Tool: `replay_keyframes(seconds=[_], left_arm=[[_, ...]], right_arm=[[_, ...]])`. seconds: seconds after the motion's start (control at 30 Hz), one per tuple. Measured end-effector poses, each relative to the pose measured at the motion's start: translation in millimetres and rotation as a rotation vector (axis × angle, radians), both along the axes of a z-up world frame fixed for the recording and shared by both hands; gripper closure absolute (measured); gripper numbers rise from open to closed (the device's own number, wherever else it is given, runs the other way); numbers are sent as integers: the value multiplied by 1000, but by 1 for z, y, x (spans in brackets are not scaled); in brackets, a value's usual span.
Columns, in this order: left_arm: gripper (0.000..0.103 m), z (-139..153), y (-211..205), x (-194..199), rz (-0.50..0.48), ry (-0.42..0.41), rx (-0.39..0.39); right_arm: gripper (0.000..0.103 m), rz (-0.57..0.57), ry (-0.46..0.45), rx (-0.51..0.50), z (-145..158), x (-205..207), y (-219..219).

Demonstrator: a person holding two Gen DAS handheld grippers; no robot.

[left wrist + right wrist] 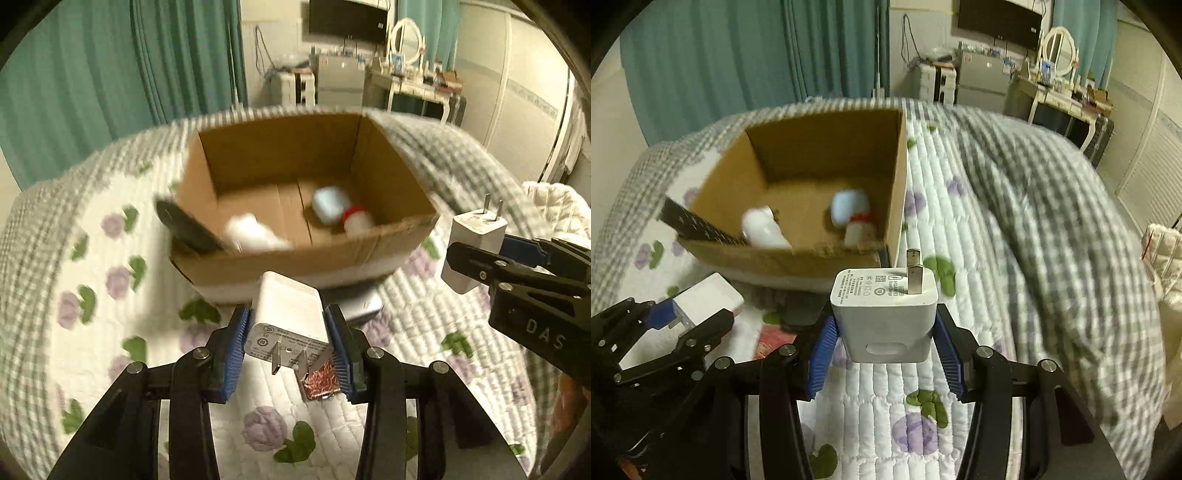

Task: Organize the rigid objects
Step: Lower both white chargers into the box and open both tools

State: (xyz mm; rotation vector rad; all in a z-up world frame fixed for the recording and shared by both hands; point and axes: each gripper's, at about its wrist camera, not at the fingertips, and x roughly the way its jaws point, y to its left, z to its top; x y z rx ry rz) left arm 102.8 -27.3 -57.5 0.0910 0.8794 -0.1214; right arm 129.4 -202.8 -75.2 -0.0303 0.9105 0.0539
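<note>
My left gripper point(288, 332) is shut on a large white charger point(286, 314), prongs pointing back at the camera, held above the quilt just in front of the cardboard box point(295, 254). My right gripper point(886, 332) is shut on a small white charger point(886, 314), prongs up, near the box's front right corner point(894, 236). Each gripper shows in the other's view: the right gripper point(476, 254), the left gripper point(687, 314). The box holds a black remote point(188, 225), a white bottle point(251, 232), a pale blue object point(330, 205) and a red-capped bottle point(356, 221).
The box stands on a bed with a floral white quilt point(960, 221) and a checked blanket point(1052, 206). A flat silver object point(364, 308) lies under the box's front edge. Teal curtains point(110, 74), a desk with a mirror point(1060, 74) and a cabinet stand beyond.
</note>
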Motion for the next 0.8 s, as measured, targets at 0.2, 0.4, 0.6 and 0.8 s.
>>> replay_keyframes(seconds=[0.2,0.4,0.6,0.8], left_arm=[[61,49,2,7,9,-110,-26],[61,73,4,35,23,-192,-32],[61,55,-1,82,22,-172,-8],[60,16,-16,122,1,-120,-6]], right_arm=[[53,35,-79,18,53,-1,6],[53,84,-156,18,97,17,17],[53,125,-191,24,112,54,26],[53,124,-171,26,89,99,20]])
